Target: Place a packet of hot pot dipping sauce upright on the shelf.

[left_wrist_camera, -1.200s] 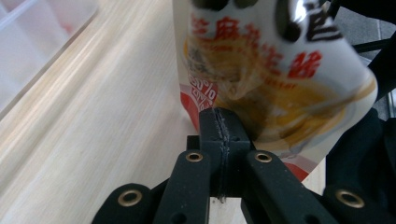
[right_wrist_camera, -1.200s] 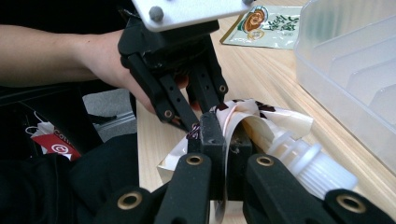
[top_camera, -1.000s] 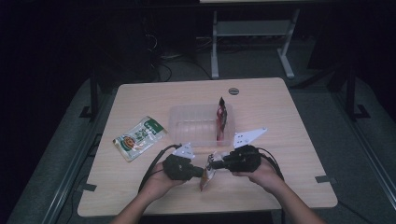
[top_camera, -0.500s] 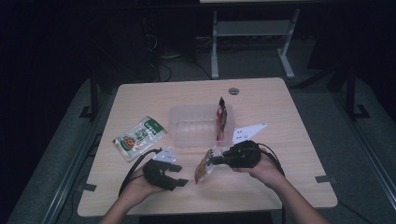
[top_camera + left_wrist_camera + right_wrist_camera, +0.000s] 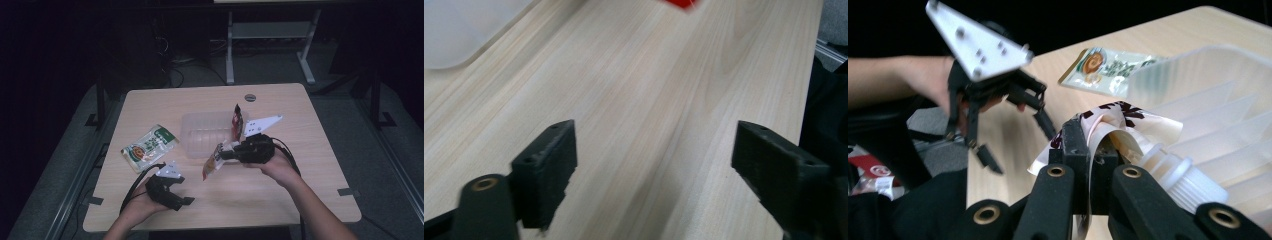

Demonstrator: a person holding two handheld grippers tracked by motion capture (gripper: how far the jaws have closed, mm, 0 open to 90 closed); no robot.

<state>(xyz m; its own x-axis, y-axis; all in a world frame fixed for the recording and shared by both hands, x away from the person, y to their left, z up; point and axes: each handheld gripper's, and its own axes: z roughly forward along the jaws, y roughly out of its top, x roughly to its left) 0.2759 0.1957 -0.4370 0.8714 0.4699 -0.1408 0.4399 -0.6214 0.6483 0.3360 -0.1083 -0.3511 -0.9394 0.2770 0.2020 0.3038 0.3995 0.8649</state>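
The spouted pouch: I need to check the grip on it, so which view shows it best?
The right gripper view: the spouted pouch sits close up, pinched in the right gripper. The high view shows it small, hanging from that gripper. The left gripper view catches a red scrap, perhaps of it.

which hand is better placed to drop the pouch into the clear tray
Right. The right gripper is already shut on the spouted pouch, beside the clear tray. The left gripper is open, empty, near the table's front edge.
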